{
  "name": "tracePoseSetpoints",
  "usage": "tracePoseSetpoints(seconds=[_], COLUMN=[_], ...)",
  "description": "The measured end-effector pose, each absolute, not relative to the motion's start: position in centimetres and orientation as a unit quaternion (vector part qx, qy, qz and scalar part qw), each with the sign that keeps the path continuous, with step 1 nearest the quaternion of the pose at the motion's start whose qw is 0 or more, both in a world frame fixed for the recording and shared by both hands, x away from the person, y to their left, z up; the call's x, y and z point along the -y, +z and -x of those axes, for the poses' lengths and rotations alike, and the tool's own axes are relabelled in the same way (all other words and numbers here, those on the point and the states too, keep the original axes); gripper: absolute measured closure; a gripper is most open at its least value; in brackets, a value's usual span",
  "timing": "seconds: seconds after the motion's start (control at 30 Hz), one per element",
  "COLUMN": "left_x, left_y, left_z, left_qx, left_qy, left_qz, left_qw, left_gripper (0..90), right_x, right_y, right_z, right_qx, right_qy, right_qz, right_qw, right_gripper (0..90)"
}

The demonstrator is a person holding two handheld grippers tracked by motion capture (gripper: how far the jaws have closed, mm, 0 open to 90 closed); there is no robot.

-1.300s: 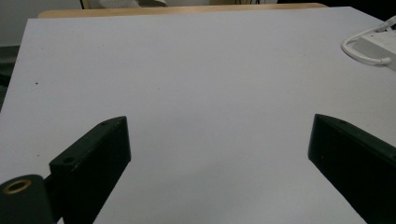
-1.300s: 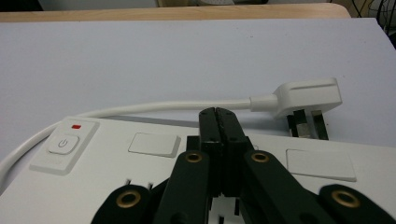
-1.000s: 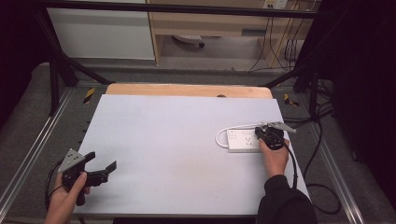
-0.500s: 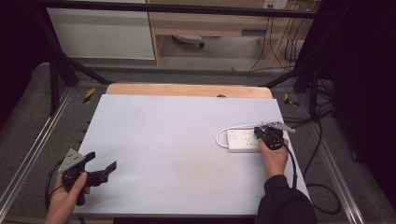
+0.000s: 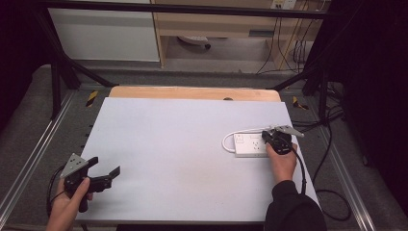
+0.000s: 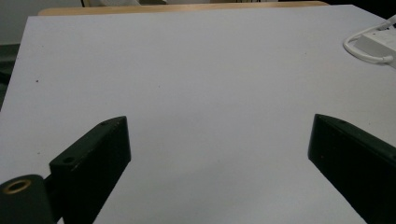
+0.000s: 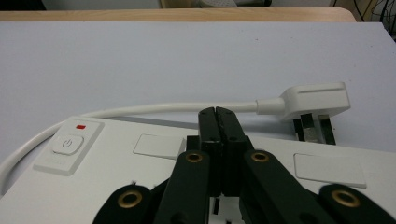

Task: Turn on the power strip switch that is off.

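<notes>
Right gripper [image 5: 271, 140] sits over the white power strip [image 5: 248, 145] at the right side of the table [image 5: 183, 159]. Fingers clenched flat against each other, nothing between them; in the right gripper view the closed tips [image 7: 217, 122] rest on or just above the strip's top face, about midway along it. Cannot tell whether they actually press down.

The strip lies flat, with its power button [image 7: 68, 143] and a small red mark at its left end in the right gripper view. Its white cord [image 7: 154, 110] loops round the far side to the plug [image 7: 314, 103], which lies on the table just beyond the strip, pins showing, not plugged in.

Left gripper [image 5: 103, 177] at the near left corner, fingers released and spread wide over bare table, well apart from the strip.

Change over the last second: none. Both hands sit where they were in the earlier high views, and the strip has not shifted.

Reading: a pause with the closed tip parked on the strip. Likely pinning it or about to press something; the plug remains loose.
</notes>
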State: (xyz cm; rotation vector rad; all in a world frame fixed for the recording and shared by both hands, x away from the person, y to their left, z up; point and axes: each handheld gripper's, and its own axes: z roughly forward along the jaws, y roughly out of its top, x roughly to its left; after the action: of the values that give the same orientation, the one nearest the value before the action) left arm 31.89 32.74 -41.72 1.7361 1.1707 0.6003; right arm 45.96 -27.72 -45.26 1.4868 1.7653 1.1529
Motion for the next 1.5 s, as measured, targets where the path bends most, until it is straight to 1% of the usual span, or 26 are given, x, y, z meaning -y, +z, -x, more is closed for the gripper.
tracePoseSetpoints(seconds=[1.5], left_x=[-32.88], left_y=[-41.73], left_z=[-31.91], left_qx=[-0.479], left_qy=[0.246], left_qz=[-0.705], left_qw=[0.462], left_gripper=[5.9], right_x=[27.74], right_y=[-45.17], right_z=[-45.99], right_qx=[-0.657], right_qy=[0.437], right_qz=[-0.549], right_qw=[0.275], right_gripper=[90.0])
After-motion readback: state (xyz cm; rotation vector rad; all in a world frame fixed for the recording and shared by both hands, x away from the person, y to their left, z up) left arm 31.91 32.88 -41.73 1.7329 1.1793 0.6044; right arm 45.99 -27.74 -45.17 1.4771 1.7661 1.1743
